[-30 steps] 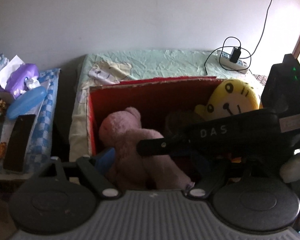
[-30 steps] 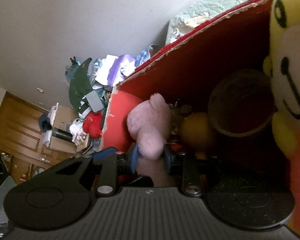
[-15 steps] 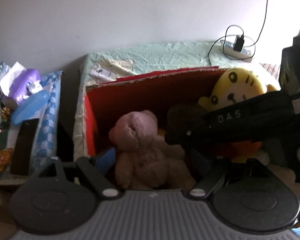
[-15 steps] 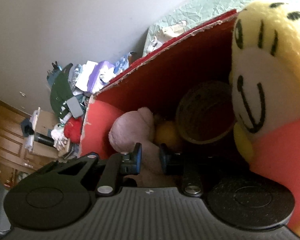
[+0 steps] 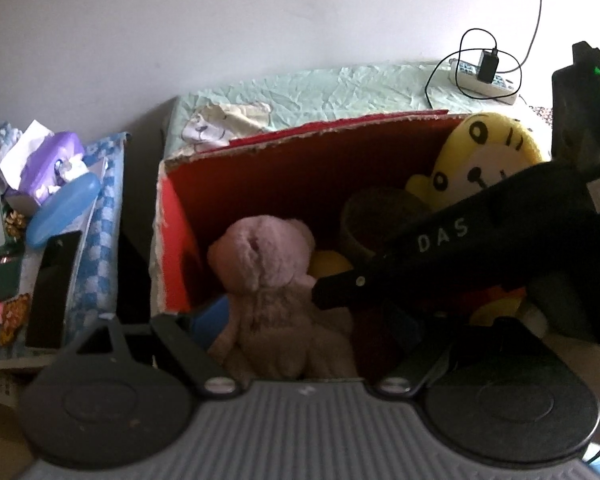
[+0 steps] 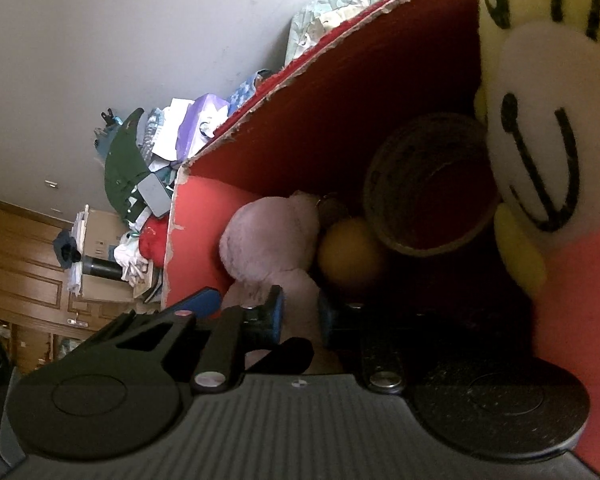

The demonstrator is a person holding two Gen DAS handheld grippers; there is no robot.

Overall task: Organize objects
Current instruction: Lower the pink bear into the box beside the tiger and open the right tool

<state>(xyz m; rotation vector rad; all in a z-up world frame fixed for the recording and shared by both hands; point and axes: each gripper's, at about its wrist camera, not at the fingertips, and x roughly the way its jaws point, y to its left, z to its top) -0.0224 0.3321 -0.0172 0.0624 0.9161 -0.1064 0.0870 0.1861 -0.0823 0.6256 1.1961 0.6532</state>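
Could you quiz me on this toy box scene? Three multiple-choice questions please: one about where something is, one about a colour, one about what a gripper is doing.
1. Where is the pink bear?
A. On the bed
B. Inside the red box
C. On the side table

2. What colour is the smiling plush's head?
A. Yellow
B. Green
C. Blue

3. What is the right gripper doing?
A. Hanging open above the bed
B. Shut on the power strip
C. Shut on the pink bear

Answers:
1. B: the bear sits against the box's left wall.
2. A: a yellow head with a white face leans in the box's right corner.
3. C: its blue fingers press the bear's body from both sides.
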